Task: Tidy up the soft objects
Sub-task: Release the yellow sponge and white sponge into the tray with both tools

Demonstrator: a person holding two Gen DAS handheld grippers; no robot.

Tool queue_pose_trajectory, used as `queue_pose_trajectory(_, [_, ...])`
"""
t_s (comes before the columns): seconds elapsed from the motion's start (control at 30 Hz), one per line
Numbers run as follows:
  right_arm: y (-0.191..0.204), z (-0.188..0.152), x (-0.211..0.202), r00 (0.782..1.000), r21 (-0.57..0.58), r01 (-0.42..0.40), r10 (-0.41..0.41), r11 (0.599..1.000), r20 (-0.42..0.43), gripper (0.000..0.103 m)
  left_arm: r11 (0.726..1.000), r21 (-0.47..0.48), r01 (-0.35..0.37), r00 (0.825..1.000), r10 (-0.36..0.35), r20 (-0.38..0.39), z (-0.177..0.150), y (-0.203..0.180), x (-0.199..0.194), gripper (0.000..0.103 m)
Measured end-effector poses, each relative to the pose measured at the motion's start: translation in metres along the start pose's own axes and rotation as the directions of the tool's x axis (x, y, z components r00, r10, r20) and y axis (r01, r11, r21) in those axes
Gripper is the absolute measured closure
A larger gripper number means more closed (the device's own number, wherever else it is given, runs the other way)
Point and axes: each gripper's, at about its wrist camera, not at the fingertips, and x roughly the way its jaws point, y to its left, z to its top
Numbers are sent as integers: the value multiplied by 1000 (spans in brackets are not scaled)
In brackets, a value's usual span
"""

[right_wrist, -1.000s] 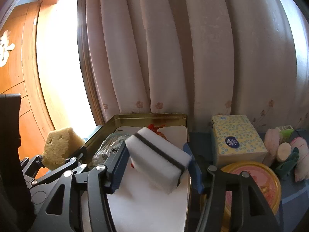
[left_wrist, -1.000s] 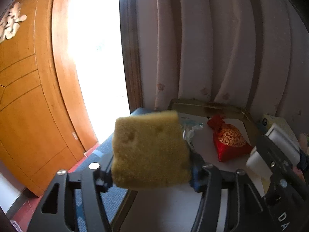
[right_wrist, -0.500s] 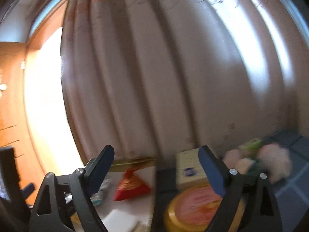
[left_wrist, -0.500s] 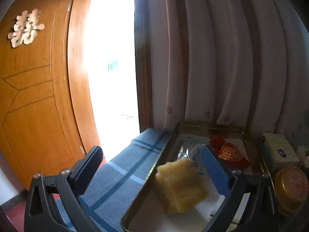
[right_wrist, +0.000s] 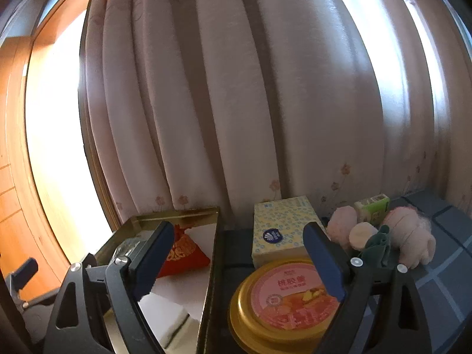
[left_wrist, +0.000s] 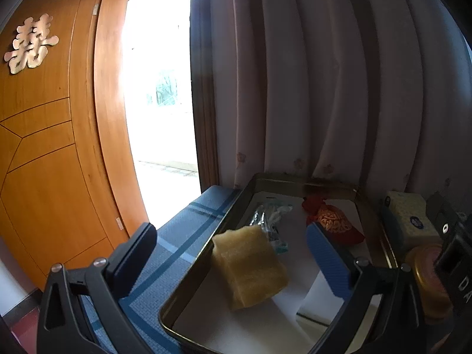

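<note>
Both hand-held grippers, left (left_wrist: 233,256) and right (right_wrist: 239,253), stood released; the sponge (left_wrist: 249,268) lay in the tray (left_wrist: 374,221), pouch (left_wrist: 333,221) at two o'clock.

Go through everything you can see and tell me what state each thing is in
left tool: open, empty
right tool: open, empty
yellow sponge: lying in the tin
gold tin: lidless
white sponge: lying in the tin
red pouch: tied shut
round can: lid on
wooden door: open
</note>
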Motion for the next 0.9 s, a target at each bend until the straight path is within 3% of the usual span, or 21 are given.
queue_pose_trajectory(0.57, [-32,3,-11,998,-14,53,-53,998,14,12,999,25,24,1000,-24,-2,-6,-17,-15,0])
queue_pose_trajectory(0.9, [-57,5,-22,996,-11,85,-85,996,35,13,995,61,81,997,-81,9,-10,-36,-30,0])
